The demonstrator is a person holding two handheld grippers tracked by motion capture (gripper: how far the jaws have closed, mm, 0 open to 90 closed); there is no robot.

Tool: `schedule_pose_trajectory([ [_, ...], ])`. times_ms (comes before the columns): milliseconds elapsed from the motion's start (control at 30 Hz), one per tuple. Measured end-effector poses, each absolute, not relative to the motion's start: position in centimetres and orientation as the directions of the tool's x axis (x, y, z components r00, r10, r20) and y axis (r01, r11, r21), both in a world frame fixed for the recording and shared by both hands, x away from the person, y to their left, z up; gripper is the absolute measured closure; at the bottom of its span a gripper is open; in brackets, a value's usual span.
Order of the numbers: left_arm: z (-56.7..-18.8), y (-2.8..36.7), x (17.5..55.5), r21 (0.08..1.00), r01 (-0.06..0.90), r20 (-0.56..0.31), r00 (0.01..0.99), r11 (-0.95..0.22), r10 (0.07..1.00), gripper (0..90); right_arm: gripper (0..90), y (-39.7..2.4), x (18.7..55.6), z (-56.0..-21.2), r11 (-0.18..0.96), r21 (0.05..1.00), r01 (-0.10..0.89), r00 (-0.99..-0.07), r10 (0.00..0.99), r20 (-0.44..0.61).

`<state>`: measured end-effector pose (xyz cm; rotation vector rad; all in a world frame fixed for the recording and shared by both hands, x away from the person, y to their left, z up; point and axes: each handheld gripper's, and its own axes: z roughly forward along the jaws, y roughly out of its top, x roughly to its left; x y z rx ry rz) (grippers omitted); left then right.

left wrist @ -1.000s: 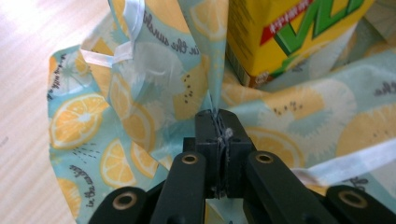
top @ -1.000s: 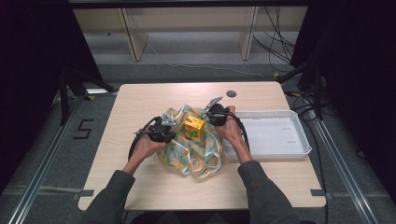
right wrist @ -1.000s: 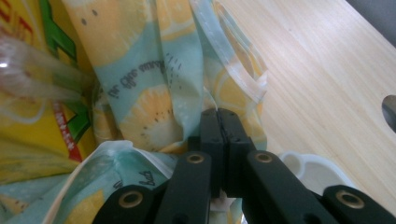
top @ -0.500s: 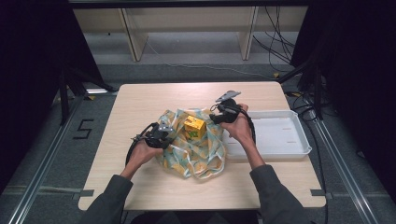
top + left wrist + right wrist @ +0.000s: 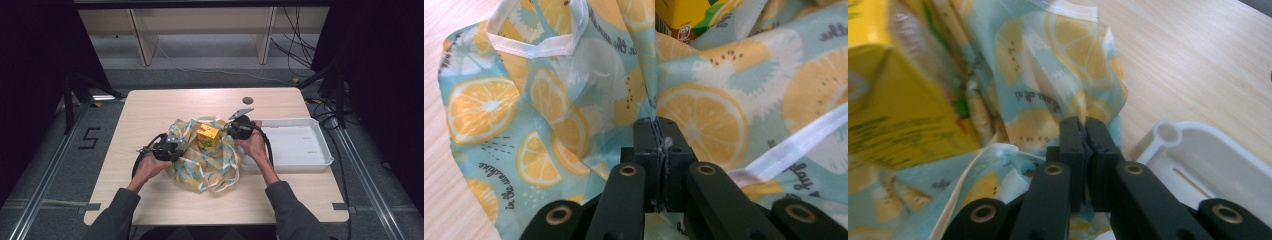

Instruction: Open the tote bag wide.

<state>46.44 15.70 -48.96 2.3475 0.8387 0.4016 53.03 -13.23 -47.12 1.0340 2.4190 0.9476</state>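
The lemon-print cloth bag [image 5: 205, 155] is spread mid-desk [image 5: 150, 110], a yellow carton [image 5: 207, 133] resting in it. Its fabric is pinched by the left claw [image 5: 658, 131]. The right claw [image 5: 1083, 131], having just closed, is clamped on the bag's edge beside the white tray [image 5: 300, 145].

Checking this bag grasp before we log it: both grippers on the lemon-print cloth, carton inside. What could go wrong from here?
1. The left gripper pinches only a thin fold of the lemon-print cloth bag; it might slip under a pull.
2. The yellow juice carton stands exposed in the open bag mouth and could topple out.
3. The right gripper works close to the white plastic tray; the bag may snag its corner.
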Motion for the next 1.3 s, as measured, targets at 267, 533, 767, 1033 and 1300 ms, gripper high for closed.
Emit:
schedule_pose_trajectory([
  [267,-49.4,16.0,46.3,0.625,0.492,0.062,0.742,-0.606,0.667,88.2,88.9,-11.5,54.6,-48.1,0.564,0.647,0.513,-0.681,0.726,-0.092],
  [533,-49.2,16.9,46.3,0.63,0.508,0.046,0.73,-0.587,0.682,85.7,61.2,-12.2,54.4,-47.4,0.533,0.651,0.54,-0.644,0.76,-0.088],
  [767,-48.6,17.1,46.3,0.685,0.524,0.018,0.682,-0.506,0.731,83.4,44.5,-14.8,52.0,-43.2,0.394,0.803,0.447,-0.685,0.728,0.025],
  [1033,-46.7,17.8,45.7,0.726,0.487,0.04,0.675,-0.486,0.737,71.8,39.5,-13.7,49.7,-42.0,0.391,0.838,0.381,-0.793,0.604,0.078],
  [1300,-44.1,18.6,43.5,0.807,0.455,-0.004,0.642,-0.377,0.767,58.0,35.8,-12.6,49.6,-42.4,0.39,0.842,0.372,-0.803,0.59,0.082],
])
